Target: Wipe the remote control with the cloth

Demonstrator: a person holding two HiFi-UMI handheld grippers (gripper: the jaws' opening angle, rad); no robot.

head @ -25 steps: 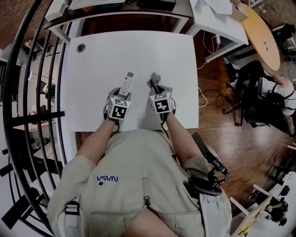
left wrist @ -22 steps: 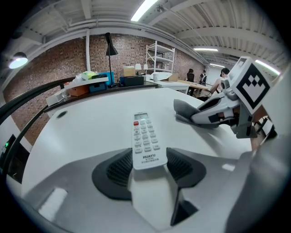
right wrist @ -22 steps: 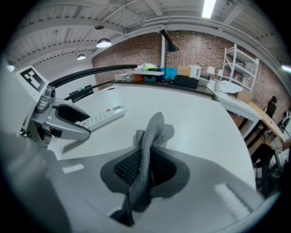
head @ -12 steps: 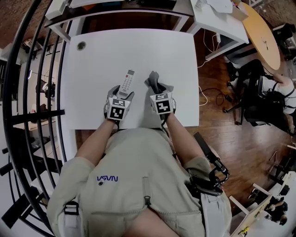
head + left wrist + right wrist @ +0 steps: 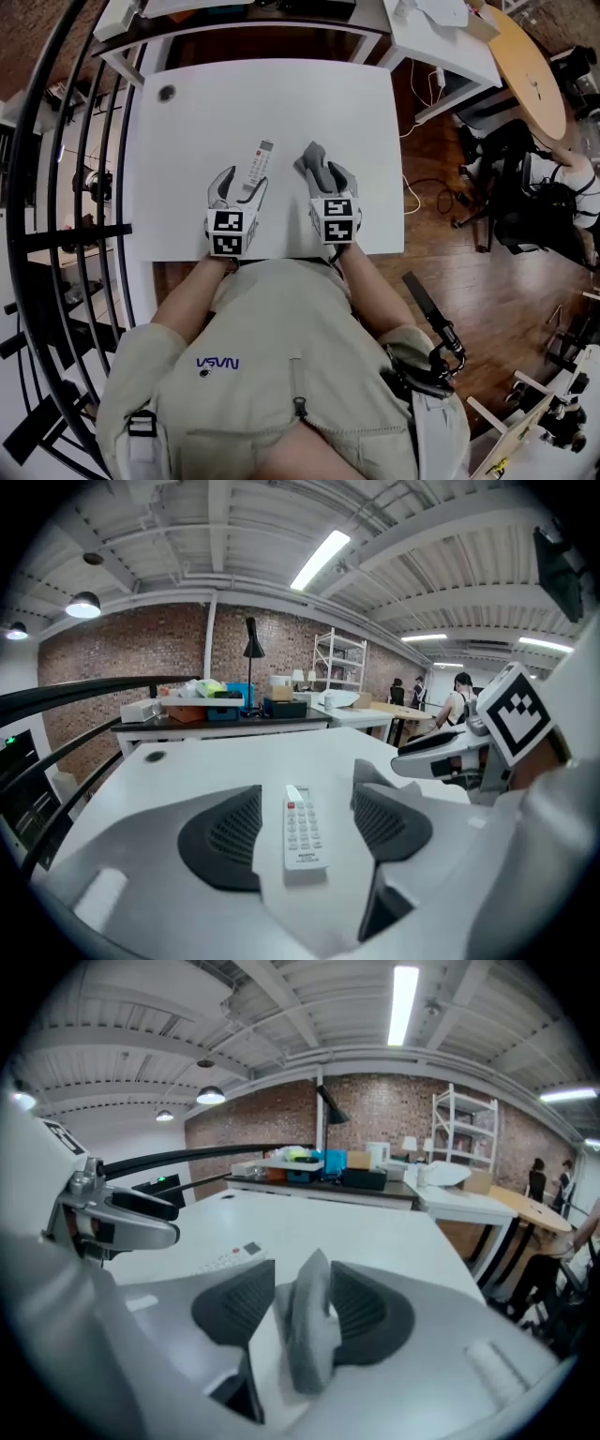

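left gripper [image 5: 307,803] was open, its jaws had just been opening. the remote [image 5: 303,832] lay flat on the desk [image 5: 187,141] between them with a gap on each side and no pad on it. right gripper [image 5: 302,1302] was open too, jaws also just been opening. the crumpled grey cloth [image 5: 309,1335] stood between them, loose, not pinched.

remote sat near the desk's edge nearest the person, a little left of the middle, long axis running toward the far edge. cloth lay just right of it, apart from it, about as near that same edge.

what could go wrong, as a guess:
- nothing held the remote, so a wipe from the side would likely skate it across the desk or off the near edge.
- the cloth stood up in a thin peak, so a regrip might catch only the tip and it would slip out or trail.
- the left jaws straddled the remote closely, so a skewed descent could clip it and spin it.
- whether any wiping was done could not be told from how things lay.

hard to see:
- in the head view the left gripper covered the remote's near end, and the person's body hid the desk's near edge.
- the cloth's base was behind the right jaws, and whether it brushed one pad was unclear.
- in the right gripper view only a bit of the remote showed.
- button print was too small to read.
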